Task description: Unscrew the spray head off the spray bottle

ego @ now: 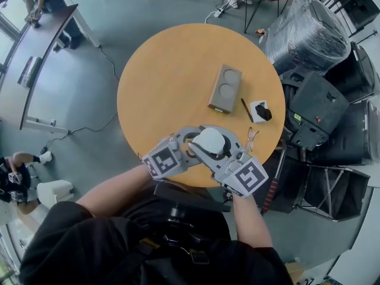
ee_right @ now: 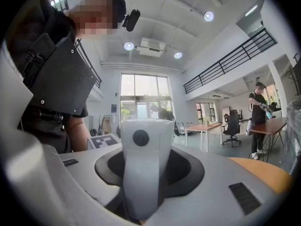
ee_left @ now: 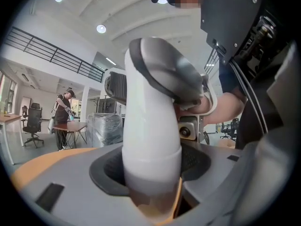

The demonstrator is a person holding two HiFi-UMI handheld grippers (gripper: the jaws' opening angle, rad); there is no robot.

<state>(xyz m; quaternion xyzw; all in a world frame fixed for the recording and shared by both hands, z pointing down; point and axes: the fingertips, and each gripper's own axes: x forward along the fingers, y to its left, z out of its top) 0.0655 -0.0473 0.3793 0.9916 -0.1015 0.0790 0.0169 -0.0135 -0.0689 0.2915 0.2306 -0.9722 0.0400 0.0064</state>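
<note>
A white spray head (ego: 209, 141) with a grey trigger sits on a clear spray bottle (ee_left: 151, 202) holding amber liquid, held above the near edge of the round wooden table (ego: 160, 82). My left gripper (ego: 190, 142) comes from the left and is shut on the bottle just under the head (ee_left: 155, 107); the bottle's body is hidden by the jaws. My right gripper (ego: 218, 154) comes from the right and is shut on the spray head (ee_right: 141, 164), whose round nozzle faces the camera. In each gripper view, left (ee_left: 150, 192) and right (ee_right: 141, 199), the jaws hug the white plastic on both sides.
Farther back on the table lie a grey block with two round recesses (ego: 225, 88), a pen (ego: 246, 110), a small white and black object (ego: 260, 111) and a pair of glasses (ego: 252, 139). Black cases (ego: 317, 108) and a plastic-wrapped bundle (ego: 306, 31) stand to the right.
</note>
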